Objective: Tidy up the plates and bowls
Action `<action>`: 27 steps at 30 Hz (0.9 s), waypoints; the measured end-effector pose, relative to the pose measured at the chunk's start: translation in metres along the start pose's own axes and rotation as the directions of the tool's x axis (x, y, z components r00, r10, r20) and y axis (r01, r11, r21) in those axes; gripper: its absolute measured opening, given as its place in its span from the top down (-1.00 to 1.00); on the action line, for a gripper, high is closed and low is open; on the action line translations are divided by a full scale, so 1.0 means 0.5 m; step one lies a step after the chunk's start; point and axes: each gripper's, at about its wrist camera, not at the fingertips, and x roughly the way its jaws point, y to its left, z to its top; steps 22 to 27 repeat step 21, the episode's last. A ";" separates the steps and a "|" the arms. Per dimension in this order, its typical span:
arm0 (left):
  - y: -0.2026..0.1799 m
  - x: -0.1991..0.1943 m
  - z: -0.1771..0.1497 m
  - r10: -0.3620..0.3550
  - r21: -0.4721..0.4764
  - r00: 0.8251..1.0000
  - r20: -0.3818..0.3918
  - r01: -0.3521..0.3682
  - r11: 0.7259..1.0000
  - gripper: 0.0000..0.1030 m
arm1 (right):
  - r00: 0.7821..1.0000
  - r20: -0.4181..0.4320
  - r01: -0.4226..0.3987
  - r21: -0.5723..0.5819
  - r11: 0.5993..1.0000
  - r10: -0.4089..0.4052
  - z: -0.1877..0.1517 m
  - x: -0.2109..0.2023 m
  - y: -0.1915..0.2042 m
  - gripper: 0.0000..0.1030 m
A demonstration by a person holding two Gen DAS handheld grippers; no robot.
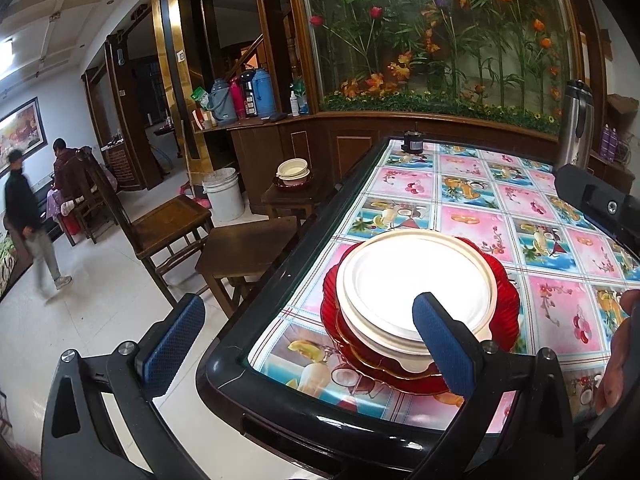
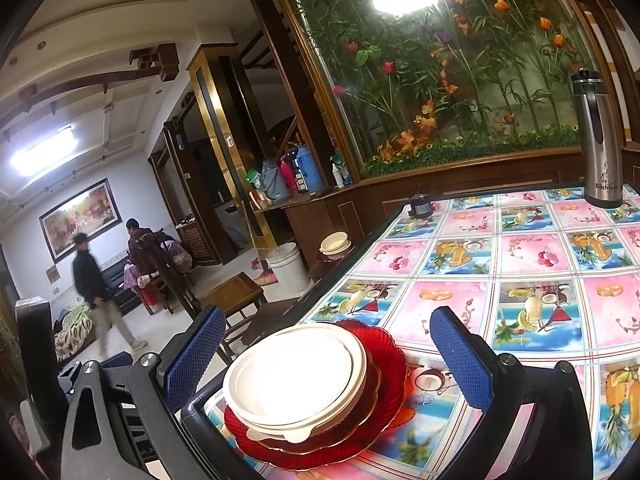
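Stack of white plates on red plates sits lower centre, near the desk corner. Left tongs and right tongs both released, empty. Judgement: square the stack by closing on the rim, lifting slowly; the pile looks slippery.
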 end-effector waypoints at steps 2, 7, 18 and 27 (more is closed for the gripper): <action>0.000 0.001 0.000 0.000 0.000 1.000 -0.001 0.000 1.000 -1.00 | 1.000 -0.002 0.004 0.001 1.000 -0.004 -0.001 0.004 0.000 -0.99; -0.006 0.002 -0.003 -0.011 0.004 1.000 -0.006 0.011 1.000 -1.00 | 1.000 -0.010 0.005 0.004 1.000 -0.005 -0.003 0.008 0.000 -0.99; -0.023 -0.008 -0.001 -0.043 0.023 0.999 0.018 0.042 0.999 -1.00 | 1.000 -0.015 0.008 0.003 1.000 -0.008 -0.002 0.016 0.002 -0.99; -0.025 -0.002 -0.004 -0.041 0.029 0.999 0.004 0.041 0.999 -1.00 | 1.000 -0.014 0.011 0.008 1.000 -0.011 -0.002 0.016 -0.001 -0.99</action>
